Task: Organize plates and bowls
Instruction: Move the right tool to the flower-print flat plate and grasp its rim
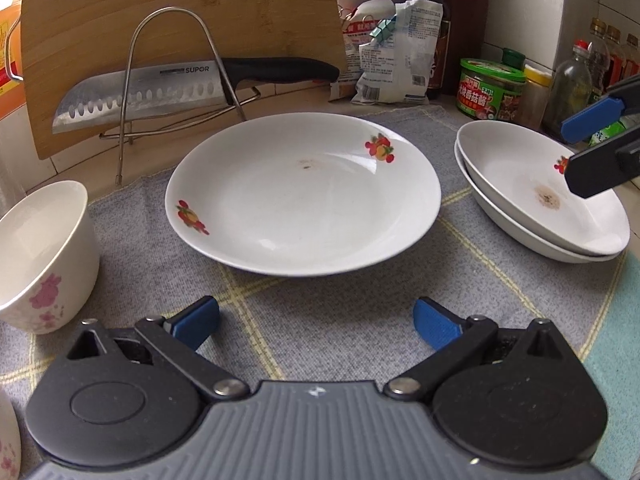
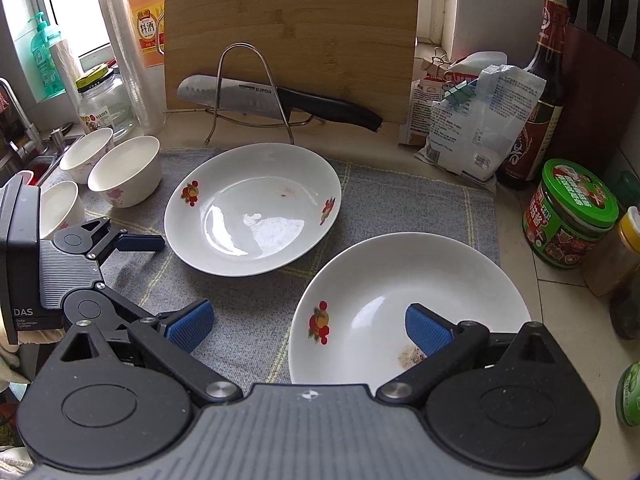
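Observation:
A single white plate with fruit prints (image 1: pixel 304 196) (image 2: pixel 252 208) lies on the grey cloth (image 1: pixel 344 320) (image 2: pixel 400 208). To its right sits a stack of two like plates (image 1: pixel 536 196) (image 2: pixel 412 304). My left gripper (image 1: pixel 316 322) (image 2: pixel 160 272) stands open just short of the single plate's near rim, holding nothing. My right gripper (image 2: pixel 308 328) (image 1: pixel 572 152) is open over the stack, one blue pad (image 2: pixel 428 330) above the top plate's inside. White bowls with pink flowers (image 2: pixel 124 170) (image 1: pixel 40 256) stand at the left.
A bamboo cutting board (image 2: pixel 292 36) leans at the back behind a wire rack (image 2: pixel 248 92) holding a knife (image 2: pixel 280 104). Packets (image 2: pixel 476 124), a dark sauce bottle (image 2: pixel 536 92) and a green-lidded jar (image 2: pixel 572 216) crowd the right side. Jars and bottles stand at the back left.

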A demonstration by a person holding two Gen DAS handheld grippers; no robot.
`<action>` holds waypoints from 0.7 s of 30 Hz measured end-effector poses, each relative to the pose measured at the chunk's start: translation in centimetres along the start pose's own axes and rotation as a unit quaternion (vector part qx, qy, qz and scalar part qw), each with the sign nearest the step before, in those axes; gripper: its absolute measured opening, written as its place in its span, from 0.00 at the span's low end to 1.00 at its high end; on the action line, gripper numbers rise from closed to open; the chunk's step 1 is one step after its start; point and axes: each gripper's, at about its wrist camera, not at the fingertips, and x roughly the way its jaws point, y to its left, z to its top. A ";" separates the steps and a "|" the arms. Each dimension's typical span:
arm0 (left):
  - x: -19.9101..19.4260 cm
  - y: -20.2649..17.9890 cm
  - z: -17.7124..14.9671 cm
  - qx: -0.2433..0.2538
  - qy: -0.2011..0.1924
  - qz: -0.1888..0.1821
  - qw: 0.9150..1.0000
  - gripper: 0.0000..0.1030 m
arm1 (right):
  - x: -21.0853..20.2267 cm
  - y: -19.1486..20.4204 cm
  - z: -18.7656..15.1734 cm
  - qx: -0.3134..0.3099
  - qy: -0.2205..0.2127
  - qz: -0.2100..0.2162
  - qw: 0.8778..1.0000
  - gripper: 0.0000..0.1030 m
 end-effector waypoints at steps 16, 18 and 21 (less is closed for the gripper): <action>1.4 0.7 0.8 -0.003 -0.026 0.001 1.000 1.00 | 5.9 -0.1 5.8 -0.054 0.040 0.045 0.997 1.00; 1.5 0.7 0.9 -0.008 -0.026 0.004 1.000 1.00 | 7.1 -0.4 6.8 -0.061 0.049 0.053 0.996 1.00; 1.5 0.6 0.9 -0.014 -0.028 0.012 0.999 1.00 | 9.1 -0.9 8.4 -0.066 0.061 0.068 0.994 1.00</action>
